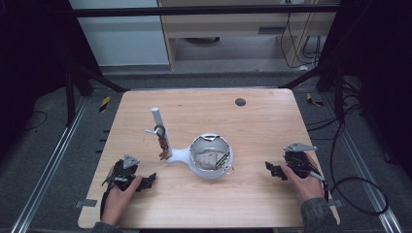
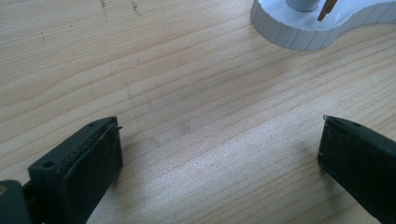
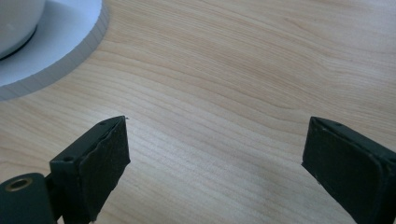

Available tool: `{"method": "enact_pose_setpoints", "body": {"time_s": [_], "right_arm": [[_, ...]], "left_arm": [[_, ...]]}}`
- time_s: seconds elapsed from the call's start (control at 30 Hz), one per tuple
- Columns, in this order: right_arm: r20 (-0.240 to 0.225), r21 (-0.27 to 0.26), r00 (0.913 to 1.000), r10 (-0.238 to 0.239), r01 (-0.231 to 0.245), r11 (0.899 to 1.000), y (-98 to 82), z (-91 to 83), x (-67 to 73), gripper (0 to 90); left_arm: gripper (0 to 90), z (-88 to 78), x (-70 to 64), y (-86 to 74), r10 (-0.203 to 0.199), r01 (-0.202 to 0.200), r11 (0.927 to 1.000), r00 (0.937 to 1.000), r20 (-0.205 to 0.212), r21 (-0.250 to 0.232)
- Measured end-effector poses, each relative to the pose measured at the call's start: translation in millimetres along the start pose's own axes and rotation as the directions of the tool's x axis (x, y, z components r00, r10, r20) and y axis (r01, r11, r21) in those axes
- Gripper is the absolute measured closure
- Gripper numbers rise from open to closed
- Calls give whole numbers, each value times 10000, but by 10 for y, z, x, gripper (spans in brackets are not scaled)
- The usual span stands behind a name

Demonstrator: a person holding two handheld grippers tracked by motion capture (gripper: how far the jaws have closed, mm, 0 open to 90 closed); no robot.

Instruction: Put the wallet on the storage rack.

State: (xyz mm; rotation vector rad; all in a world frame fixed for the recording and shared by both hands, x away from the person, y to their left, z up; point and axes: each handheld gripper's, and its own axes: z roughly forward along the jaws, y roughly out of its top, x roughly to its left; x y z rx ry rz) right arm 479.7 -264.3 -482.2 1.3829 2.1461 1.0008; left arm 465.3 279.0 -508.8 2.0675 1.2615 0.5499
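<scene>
Resting low on the worktop [image 1: 252,121], both grippers sit idle at the near corners, so the step in hand reads as a start pose with no grasp begun. Left: the left gripper [image 1: 145,180] lies under the person's left hand [image 1: 119,194], jaws spread wide and empty over bare wood. Its own view places the white base [image 2: 299,32] ahead and to the upper right, well apart from both jaws. Centre: a white stand [image 1: 182,155] carries an upright post [image 1: 157,119] with small hanging pieces and a round bowl [image 1: 211,156] whose contents cannot be identified. Right: the right gripper [image 1: 274,170], held by the right hand [image 1: 306,184], also has wide, empty jaws; the base's rim lies ahead to its upper left. A good approach would likely keep the jaws wide and advance slowly toward the centre, avoiding the thin post.
</scene>
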Motion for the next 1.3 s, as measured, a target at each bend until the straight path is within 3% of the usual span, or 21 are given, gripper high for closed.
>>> {"method": "enact_pose_setpoints", "body": {"time_s": [0.2, 0.27, 0.33, 0.63, 0.83, 0.87, 1.3], "right_arm": [[164, 38, 9978, 639, -640, 9979, 0, 161, -64, 63], [243, 20, 9979, 607, -607, 9982, -3, 186, -82, 63], [337, 28, 9948, 957, -959, 9954, -15, 244, -106, 65], [406, 124, 9924, 1161, -1167, 9931, -50, 291, -71, 58], [905, 34, 9937, 663, -669, 9978, -101, 325, -6, 41], [1147, 168, 9928, 338, -359, 9992, -105, 340, 36, 37], [1284, 173, 9909, 414, -440, 9989, -169, 274, 113, 38]], "left_arm": [[0, 1, -1, 0, -19, 19, 10000, 10000, -13, -15], [0, 2, -1, 1, -17, 17, 10000, 10000, -23, -17], [0, 8, 0, 6, -55, 55, 10000, 10000, -41, -29], [0, 88, 66, 88, -215, 215, 9998, 9996, -191, -9], [0, 102, 70, 105, -197, 197, 9998, 9996, -191, 21], [0, 103, 70, 105, -199, 199, 9998, 9996, -190, 20], [0, 103, 71, 106, -192, 193, 9998, 9996, -183, 22]]}}
